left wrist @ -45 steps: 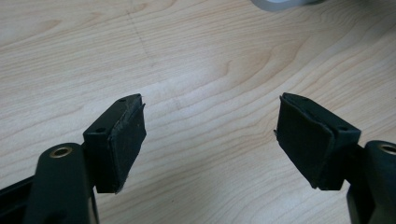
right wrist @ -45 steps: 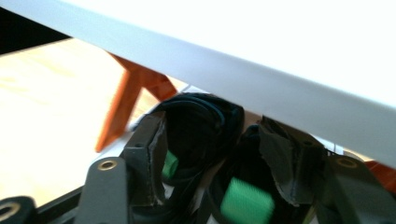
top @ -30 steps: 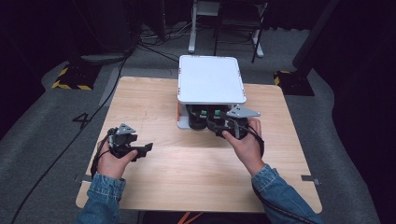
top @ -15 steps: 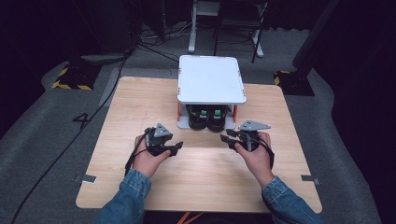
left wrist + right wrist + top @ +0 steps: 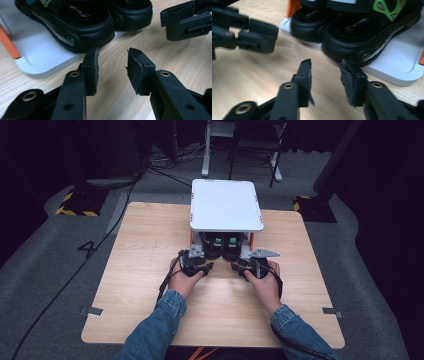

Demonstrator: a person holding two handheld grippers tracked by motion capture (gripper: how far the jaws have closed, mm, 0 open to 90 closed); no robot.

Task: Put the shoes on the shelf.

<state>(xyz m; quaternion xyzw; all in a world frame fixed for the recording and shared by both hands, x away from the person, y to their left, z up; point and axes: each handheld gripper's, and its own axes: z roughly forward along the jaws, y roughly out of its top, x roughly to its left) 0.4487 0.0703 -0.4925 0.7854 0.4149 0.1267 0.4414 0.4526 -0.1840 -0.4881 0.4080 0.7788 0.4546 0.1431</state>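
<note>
Two hands work at a wooden bench (image 5: 140, 270), each holding a gripper low in front of a small white rack (image 5: 226, 205). The rack stands at the far middle of the bench, with a flat white top, orange side posts and a white bottom tray (image 5: 42, 53).

A pair of black sandals (image 5: 222, 246) sits on that tray, side by side under the top, heels toward the person. In the left gripper view the nearer sandal (image 5: 75, 22) lies on the tray just beyond the fingers, its heel overhanging the tray's edge; the second sandal (image 5: 132, 12) lies beside it. In the right gripper view the same pair (image 5: 362, 35) shows a green strap mark on the nearer shoe.

The left gripper (image 5: 196, 265) hangs just in front of the rack's left post. Its fingers (image 5: 91, 70) have just been closing, yet a clear gap stands between the pads, with bare wood showing through it. They grasp nothing and touch no sandal.

The right gripper (image 5: 248, 266) sits just in front of the rack's right side, near the left one but apart from it. Its fingers (image 5: 350, 85) are released as well, parted over the bare bench, with the nearer sandal's heel just beyond the tips and untouched.

Each gripper view shows the other gripper farther off, low over the wood.
</note>
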